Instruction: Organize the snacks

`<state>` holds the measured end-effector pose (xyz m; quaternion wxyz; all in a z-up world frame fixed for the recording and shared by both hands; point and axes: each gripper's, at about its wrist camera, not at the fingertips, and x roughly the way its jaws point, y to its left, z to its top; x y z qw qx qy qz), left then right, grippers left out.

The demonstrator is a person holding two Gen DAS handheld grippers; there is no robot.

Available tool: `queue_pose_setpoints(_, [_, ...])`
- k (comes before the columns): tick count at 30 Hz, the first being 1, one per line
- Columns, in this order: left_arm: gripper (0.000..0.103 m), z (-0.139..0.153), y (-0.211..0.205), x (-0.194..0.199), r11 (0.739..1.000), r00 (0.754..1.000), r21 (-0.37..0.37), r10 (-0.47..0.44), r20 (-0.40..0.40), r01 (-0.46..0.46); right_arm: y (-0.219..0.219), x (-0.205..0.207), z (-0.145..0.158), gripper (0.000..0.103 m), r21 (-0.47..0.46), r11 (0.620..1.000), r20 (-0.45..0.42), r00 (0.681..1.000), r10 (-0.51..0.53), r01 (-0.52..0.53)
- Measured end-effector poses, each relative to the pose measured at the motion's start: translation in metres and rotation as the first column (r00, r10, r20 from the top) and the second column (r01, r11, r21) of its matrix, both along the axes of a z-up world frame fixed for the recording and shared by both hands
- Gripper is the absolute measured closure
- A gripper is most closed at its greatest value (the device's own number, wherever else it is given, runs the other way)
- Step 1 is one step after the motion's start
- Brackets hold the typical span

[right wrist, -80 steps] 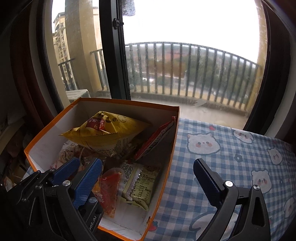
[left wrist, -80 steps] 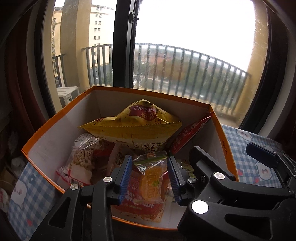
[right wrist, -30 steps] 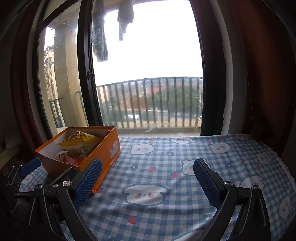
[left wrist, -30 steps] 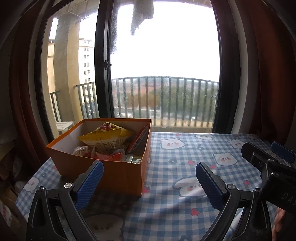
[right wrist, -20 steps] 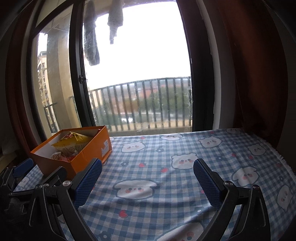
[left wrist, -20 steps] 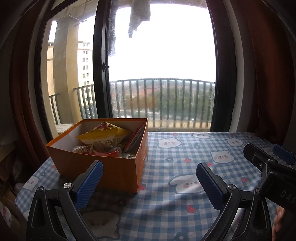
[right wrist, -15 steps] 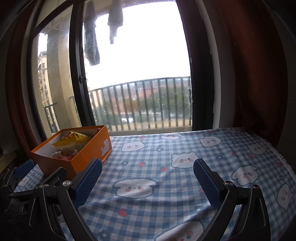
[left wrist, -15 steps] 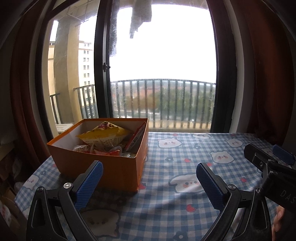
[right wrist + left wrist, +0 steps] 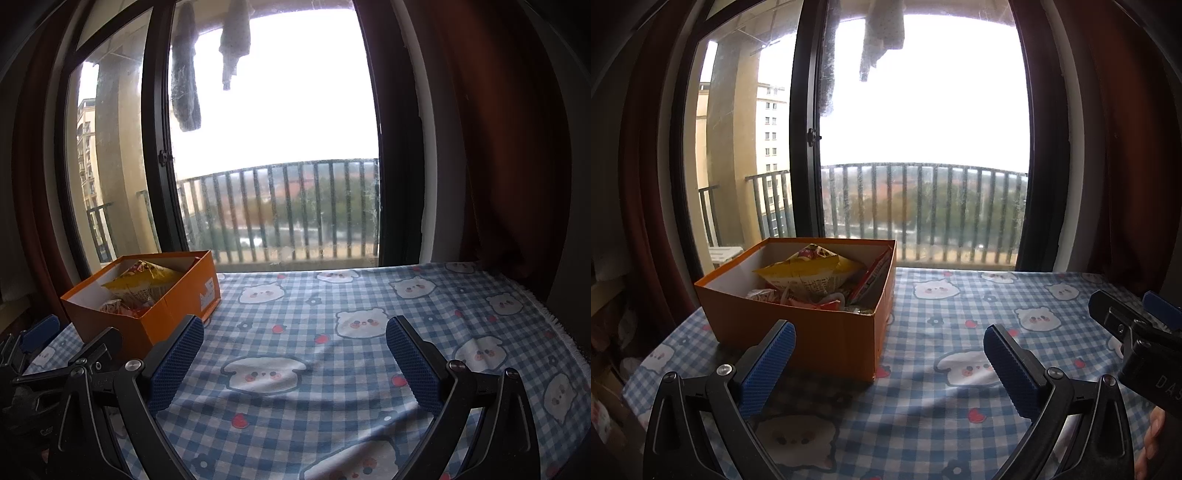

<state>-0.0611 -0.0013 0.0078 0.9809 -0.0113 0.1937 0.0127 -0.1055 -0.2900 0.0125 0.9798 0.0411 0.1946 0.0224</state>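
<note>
Both grippers hang empty above the table. Left gripper [image 9: 888, 345] has its blue pads [image 9: 768, 367] spread wide; right gripper [image 9: 293, 341] is parted just as far, nothing between its jaws.

From the left wrist, the orange box [image 9: 798, 332] sits at about 10 o'clock, a near corner turned toward the camera, its long axis running away toward the window [image 9: 923, 147] and leaning slightly right. It stands open-topped and upright, holding the snacks: a yellow bag [image 9: 809, 273] peaked on top, a red packet [image 9: 871, 277] slanted against the right wall.

From the right wrist, the box lies at 9 to 10 o'clock, well apart from the pads.

Blue checked tablecloth [image 9: 332, 295] with bear faces covers the table; beyond are a balcony railing [image 9: 295, 206] and dark red curtains [image 9: 498, 147]. Fingertips [image 9: 1152, 443] show at 4 o'clock in the left view, beside the right gripper's body.
</note>
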Motion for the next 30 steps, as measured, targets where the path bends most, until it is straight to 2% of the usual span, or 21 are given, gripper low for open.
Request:
queue_pose_setpoints(7, [0.001, -0.001, 0.008, 0.0, 1.0, 1.0, -0.028, 0.003, -0.006, -0.003, 0.006, 0.003, -0.003, 0.003, -0.006, 1.0, -0.018, 1.0, 0.006, -0.006])
queue_pose_setpoints(30, [0.001, -0.003, 0.01, 0.006, 0.999, 1.0, -0.041, -0.014, -0.016, 0.013, 0.012, 0.009, -0.003, 0.003, -0.011, 1.0, -0.026, 1.0, 0.002, -0.002])
